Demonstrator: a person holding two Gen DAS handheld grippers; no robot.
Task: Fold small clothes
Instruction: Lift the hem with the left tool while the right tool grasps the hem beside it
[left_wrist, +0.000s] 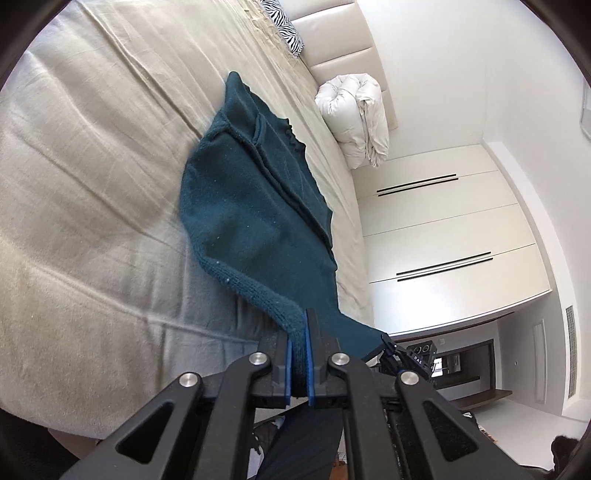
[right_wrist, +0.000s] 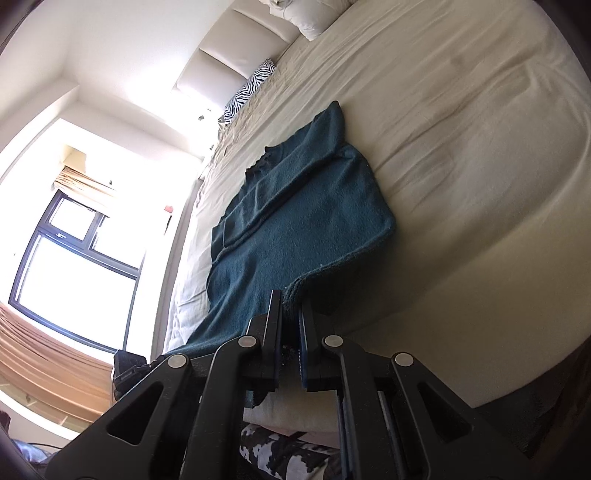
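Observation:
A dark teal knitted garment (left_wrist: 251, 206) lies stretched over the beige bed sheet (left_wrist: 85, 155), its near hem lifted off the bed. My left gripper (left_wrist: 300, 321) is shut on one near corner of the hem, the knit pinched between its blue pads. In the right wrist view the same teal garment (right_wrist: 295, 221) runs away from me, and my right gripper (right_wrist: 290, 301) is shut on the other near corner. The right gripper (left_wrist: 391, 350) also shows low at the right of the left wrist view, with the hem taut between the two.
A folded white duvet (left_wrist: 354, 118) and a zebra-print pillow (left_wrist: 282, 26) lie near the padded headboard (left_wrist: 332, 33). White wardrobe doors (left_wrist: 443, 236) stand beyond the bed. A bright window (right_wrist: 74, 258) fills the left of the right wrist view, with a patterned cloth (right_wrist: 280, 454) below.

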